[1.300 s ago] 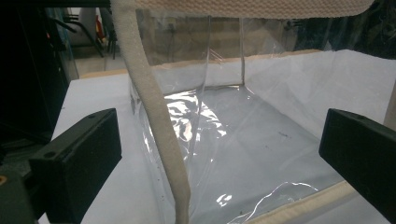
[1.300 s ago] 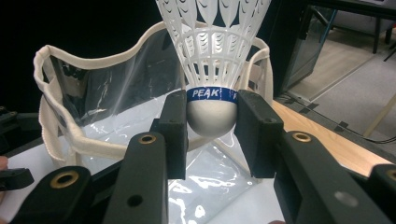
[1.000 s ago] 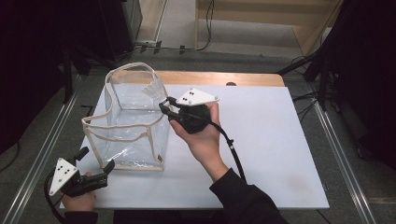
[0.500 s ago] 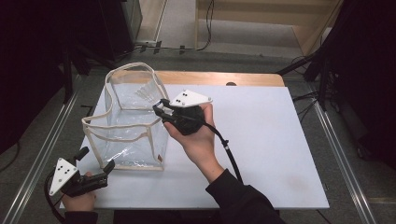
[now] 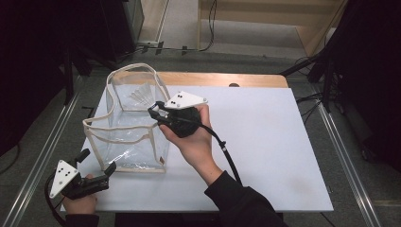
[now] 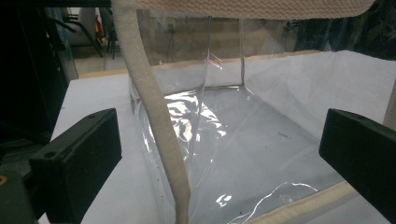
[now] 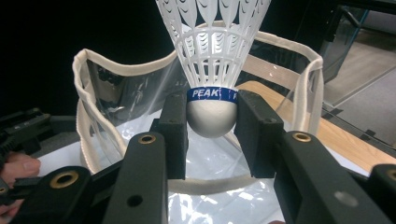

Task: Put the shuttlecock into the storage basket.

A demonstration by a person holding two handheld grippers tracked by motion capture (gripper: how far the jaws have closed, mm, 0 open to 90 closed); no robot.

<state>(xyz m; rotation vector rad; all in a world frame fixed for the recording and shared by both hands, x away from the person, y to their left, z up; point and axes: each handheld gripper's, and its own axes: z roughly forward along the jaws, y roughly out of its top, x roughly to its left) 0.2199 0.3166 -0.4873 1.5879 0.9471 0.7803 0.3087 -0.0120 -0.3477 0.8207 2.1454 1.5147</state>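
Observation:
A clear plastic bag (image 5: pixel 124 140) with cream fabric trim stands open on the white table (image 5: pixel 274 142). My right gripper (image 5: pixel 154 111) reaches over the bag's right rim and is shut on a white plastic shuttlecock (image 7: pixel 212 65). Its pads (image 7: pixel 173 126) press the grey cork just below the blue band. The skirt (image 5: pixel 140 97) points away over the bag's mouth (image 7: pixel 93 116). My left gripper (image 5: pixel 98 160) stands open at the table's front left corner, a little short of the bag's near corner. In the left gripper view (image 6: pixel 219 158) the bag's trimmed corner (image 6: pixel 154 121) stands between the wide jaws, untouched.
A wooden strip (image 5: pixel 227 79) runs along the table's far edge. Metal rails (image 5: pixel 42 156) flank the table on both sides. The right half of the white surface lies bare. A black cable (image 5: pixel 227 151) trails from the right gripper along the forearm.
The right gripper has moved left with the shuttlecock, from beside the bag's right wall to over its rim. The left gripper has stayed put.

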